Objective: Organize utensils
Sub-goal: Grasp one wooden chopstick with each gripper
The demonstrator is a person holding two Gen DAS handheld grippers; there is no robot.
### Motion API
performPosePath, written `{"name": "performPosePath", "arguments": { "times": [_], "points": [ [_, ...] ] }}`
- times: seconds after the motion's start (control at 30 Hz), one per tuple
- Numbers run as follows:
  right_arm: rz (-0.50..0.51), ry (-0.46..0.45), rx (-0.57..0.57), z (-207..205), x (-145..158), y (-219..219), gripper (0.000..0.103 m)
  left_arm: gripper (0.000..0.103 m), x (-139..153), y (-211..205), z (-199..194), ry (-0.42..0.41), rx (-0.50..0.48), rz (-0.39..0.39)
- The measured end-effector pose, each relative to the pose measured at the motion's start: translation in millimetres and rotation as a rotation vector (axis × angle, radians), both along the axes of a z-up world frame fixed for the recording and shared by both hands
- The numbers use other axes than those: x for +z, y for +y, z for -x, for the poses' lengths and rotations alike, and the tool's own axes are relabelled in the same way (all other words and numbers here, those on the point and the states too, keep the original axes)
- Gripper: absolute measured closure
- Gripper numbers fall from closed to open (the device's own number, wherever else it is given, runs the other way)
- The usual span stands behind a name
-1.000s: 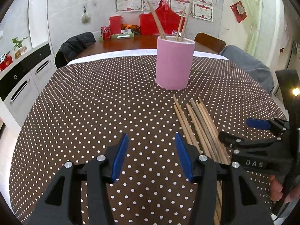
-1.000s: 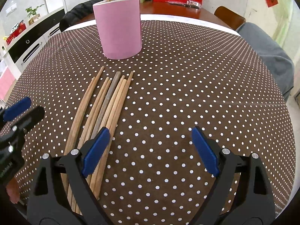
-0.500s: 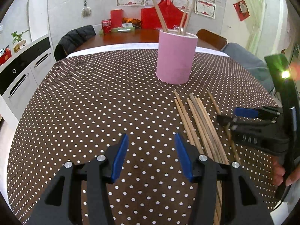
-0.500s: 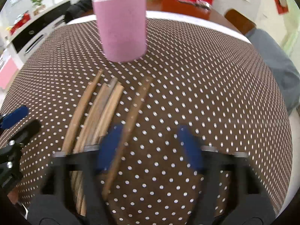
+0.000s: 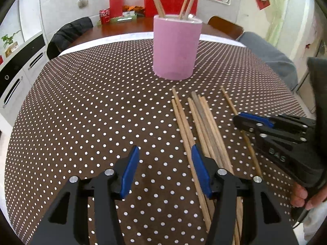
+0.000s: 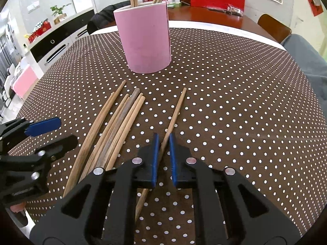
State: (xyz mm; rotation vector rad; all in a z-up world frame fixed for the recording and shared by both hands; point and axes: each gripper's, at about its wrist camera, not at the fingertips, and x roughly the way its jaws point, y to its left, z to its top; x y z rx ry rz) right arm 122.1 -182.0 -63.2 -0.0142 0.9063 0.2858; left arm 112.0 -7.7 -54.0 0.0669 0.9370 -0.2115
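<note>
A pink cup (image 5: 176, 47) (image 6: 145, 38) stands on the dotted tablecloth and holds three chopsticks. Several wooden chopsticks (image 5: 201, 126) (image 6: 114, 126) lie in a bundle in front of it. One chopstick (image 6: 175, 113) (image 5: 232, 105) lies apart to the right of the bundle. My right gripper (image 6: 162, 140) (image 5: 238, 119) is shut on this single chopstick near its middle. My left gripper (image 5: 164, 163) (image 6: 58, 130) is open and empty, just left of the bundle.
The round table (image 5: 81, 102) has a brown cloth with white dots. Chairs (image 5: 226, 25) stand at the far edge, one with a dark jacket (image 5: 67, 34). White cabinets (image 5: 18, 65) run along the left. A wooden table with red items (image 6: 216, 0) is behind.
My right gripper moved from open over the bundle's right edge to shut on one chopstick, which now lies apart to the right. The left gripper moved a little closer to the cup.
</note>
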Motion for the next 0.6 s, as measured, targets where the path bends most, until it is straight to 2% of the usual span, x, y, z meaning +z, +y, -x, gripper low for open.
{"name": "performPosePath", "arguments": {
  "times": [0.07,0.13,0.27,0.37,0.47,0.5,0.53,0.6],
  "points": [
    [0.001,-0.015,0.012,3,0,-4,0.092,0.049,-5,-4,-6,0.034,0.014,-0.023],
    [-0.011,-0.012,0.012,7,0,-2,0.092,0.043,-5,-8,-8,0.032,0.034,-0.033],
    [-0.026,-0.009,0.015,8,1,-2,0.092,0.040,-8,-17,-16,0.065,0.038,-0.056],
    [-0.036,-0.007,0.016,8,0,-4,0.092,0.035,-8,-27,-20,0.049,0.057,-0.110],
    [-0.047,-0.004,0.013,8,0,-5,0.093,0.035,-8,-26,-28,0.070,0.081,-0.075],
    [-0.047,-0.004,0.013,8,1,-5,0.093,0.049,-7,-25,-30,0.064,0.085,-0.072],
    [-0.044,-0.005,0.016,8,1,-4,0.093,0.074,-5,-24,-33,0.045,0.082,-0.077],
    [-0.052,-0.003,0.013,8,1,-6,0.094,0.095,-4,-21,-38,0.039,0.106,-0.082]
  ]
}}
